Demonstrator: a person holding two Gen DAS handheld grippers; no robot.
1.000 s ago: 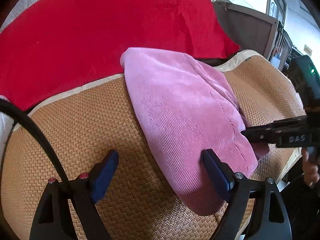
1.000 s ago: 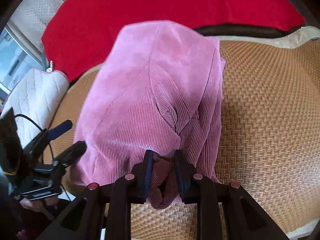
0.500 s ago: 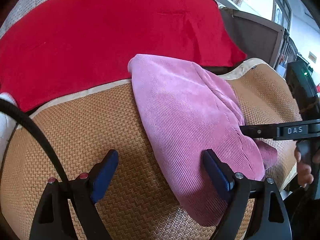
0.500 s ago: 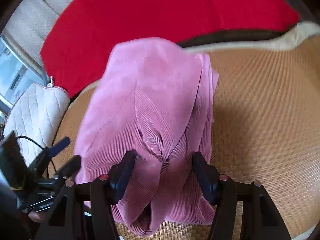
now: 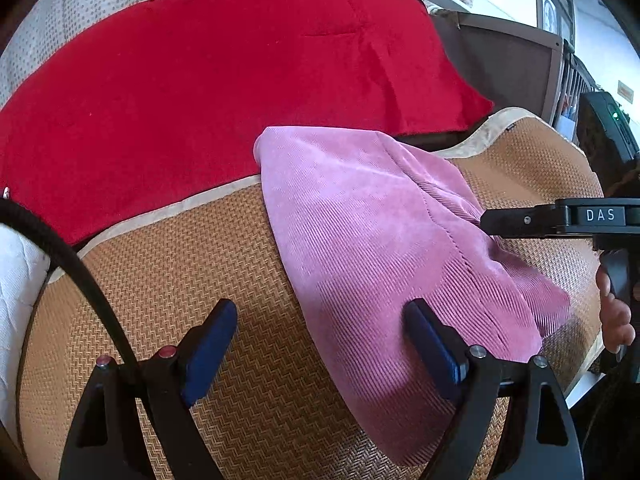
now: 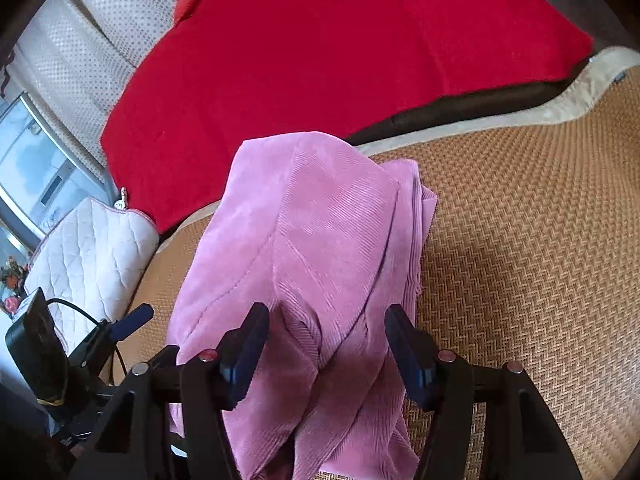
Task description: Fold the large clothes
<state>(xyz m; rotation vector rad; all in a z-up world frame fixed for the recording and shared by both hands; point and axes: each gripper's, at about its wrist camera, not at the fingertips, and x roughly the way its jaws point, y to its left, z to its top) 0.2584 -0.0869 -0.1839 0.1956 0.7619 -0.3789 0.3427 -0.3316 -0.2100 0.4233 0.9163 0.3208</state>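
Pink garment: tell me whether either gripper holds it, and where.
Nothing is held. The right gripper is open over the pink garment, and the left gripper is open beside its edge.

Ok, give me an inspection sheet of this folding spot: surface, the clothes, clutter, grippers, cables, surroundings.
Surface: woven mat with a beige border, laid flat.
Job's things: pink corduroy garment folded into a long bundle on the mat, its far end over the mat's border.
Clutter: red blanket behind the mat; white quilted cushion at the mat's side.
Grippers: left gripper open, one finger over the garment's edge; right gripper open, straddling the garment's near end, gripping nothing.
Cables: black cable arcing over the mat beside the left gripper.
Surroundings: dotted cream upholstery and a window.
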